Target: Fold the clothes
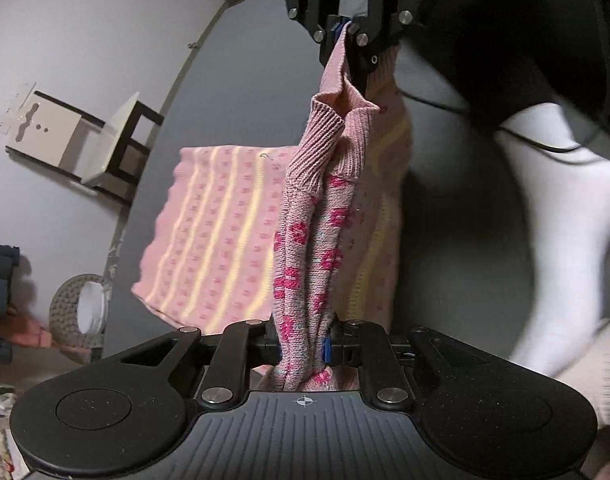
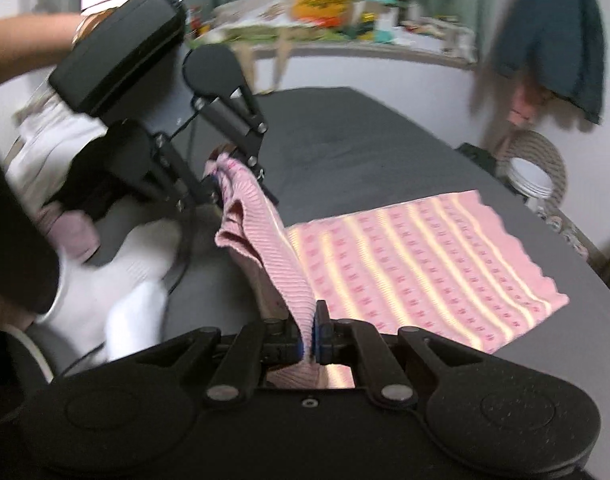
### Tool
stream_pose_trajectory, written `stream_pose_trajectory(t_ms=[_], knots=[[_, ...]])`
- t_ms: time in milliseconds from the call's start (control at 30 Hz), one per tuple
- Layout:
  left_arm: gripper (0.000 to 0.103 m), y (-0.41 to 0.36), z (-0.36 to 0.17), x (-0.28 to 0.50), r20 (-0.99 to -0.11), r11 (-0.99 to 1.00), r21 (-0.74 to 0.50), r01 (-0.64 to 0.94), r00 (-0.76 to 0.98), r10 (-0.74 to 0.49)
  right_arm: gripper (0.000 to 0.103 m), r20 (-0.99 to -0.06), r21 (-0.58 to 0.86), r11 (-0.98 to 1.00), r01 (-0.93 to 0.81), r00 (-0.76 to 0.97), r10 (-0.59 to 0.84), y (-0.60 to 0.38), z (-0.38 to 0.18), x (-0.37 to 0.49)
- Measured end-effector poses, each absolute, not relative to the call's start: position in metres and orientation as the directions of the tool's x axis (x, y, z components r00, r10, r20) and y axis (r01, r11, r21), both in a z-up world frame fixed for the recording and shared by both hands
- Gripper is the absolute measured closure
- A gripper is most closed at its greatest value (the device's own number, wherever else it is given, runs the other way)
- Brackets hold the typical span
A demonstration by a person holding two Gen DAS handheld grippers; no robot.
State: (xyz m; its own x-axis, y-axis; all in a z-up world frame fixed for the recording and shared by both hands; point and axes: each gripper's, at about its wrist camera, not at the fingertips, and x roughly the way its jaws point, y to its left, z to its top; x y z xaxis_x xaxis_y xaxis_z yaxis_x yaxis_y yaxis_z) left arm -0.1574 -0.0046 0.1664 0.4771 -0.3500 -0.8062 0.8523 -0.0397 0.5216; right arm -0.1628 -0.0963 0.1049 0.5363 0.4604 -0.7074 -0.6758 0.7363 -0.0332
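I am looking across a dark grey surface (image 2: 357, 136) that is filling most of both views. A pink knitted sweater (image 2: 417, 264) with pale yellow stripes is lying spread on it, its body flat toward the far side. One sleeve (image 1: 313, 248), patterned with deep pink flowers, is being lifted clear of the surface and is stretching between my two tools. My left gripper (image 1: 303, 346) is clamping the flowered part of the sleeve, its fingers closed tight on the knit. My right gripper (image 2: 313, 334) is pinching the ribbed cuff (image 2: 273, 252), its fingers closed on the fabric with no gap showing. In the left view the right gripper is hanging above, the cuff folding over beneath it. A woven basket (image 2: 539, 168) is sitting just past the surface's edge.
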Motion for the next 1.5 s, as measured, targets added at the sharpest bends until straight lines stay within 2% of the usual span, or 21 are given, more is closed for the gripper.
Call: stream_pose_trajectory(t_ms=[267, 633, 767, 833, 933, 1133, 1233, 1333, 1400, 1500], knots=[[0.088, -0.034, 0.168, -0.108, -0.778, -0.023, 0.584, 0.811, 0.551, -0.302, 0.098, -0.651, -0.123, 0.797, -0.591, 0.654, 0.385, -0.117, 0.106, -0.121], [0.086, -0.077, 0.118, -0.054, -0.785, -0.013, 0.602, 0.798, 0.589, -0.190, 0.098, -0.638, -0.040, 0.879, -0.476, 0.689, 0.344, -0.147, 0.066, -0.052], [0.066, -0.084, 0.101, -0.046, -0.770, 0.001, 0.626, 0.780, 0.618, -0.157, 0.098, -0.651, 0.025, 0.894, -0.447, 0.672, 0.354, -0.160, 0.043, -0.033], [0.041, -0.084, 0.097, -0.044, -0.742, 0.036, 0.656, 0.754, 0.652, -0.156, 0.097, -0.652, 0.076, 0.897, -0.435, 0.659, 0.374, -0.169, 0.034, -0.028], [0.020, -0.078, 0.097, -0.044, -0.685, 0.105, 0.700, 0.707, 0.705, -0.183, 0.097, -0.652, 0.151, 0.901, -0.407, 0.644, 0.400, -0.184, 0.020, -0.019], [0.019, -0.055, 0.108, -0.038, -0.630, 0.333, 0.682, 0.651, 0.754, -0.184, 0.097, -0.639, 0.242, 0.892, -0.383, 0.629, 0.443, -0.203, 0.007, -0.012], [0.019, -0.031, 0.122, -0.047, -0.614, 0.531, 0.567, 0.630, 0.753, -0.237, 0.097, -0.628, 0.272, 0.885, -0.378, 0.627, 0.461, -0.209, 0.004, -0.008], [0.019, 0.003, 0.129, -0.057, -0.637, 0.739, 0.296, 0.605, 0.701, -0.319, 0.097, -0.622, 0.290, 0.879, -0.379, 0.624, 0.474, -0.211, 0.003, -0.004], [0.019, 0.025, 0.123, -0.058, -0.672, 0.806, 0.110, 0.581, 0.641, -0.370, 0.097, -0.613, 0.303, 0.871, -0.387, 0.620, 0.490, -0.211, 0.003, -0.002], [0.019, 0.046, 0.106, -0.056, -0.702, 0.866, -0.040, 0.498, 0.603, -0.379, 0.095, -0.633, 0.299, 0.878, -0.373, 0.611, 0.475, -0.210, 0.002, -0.003]])
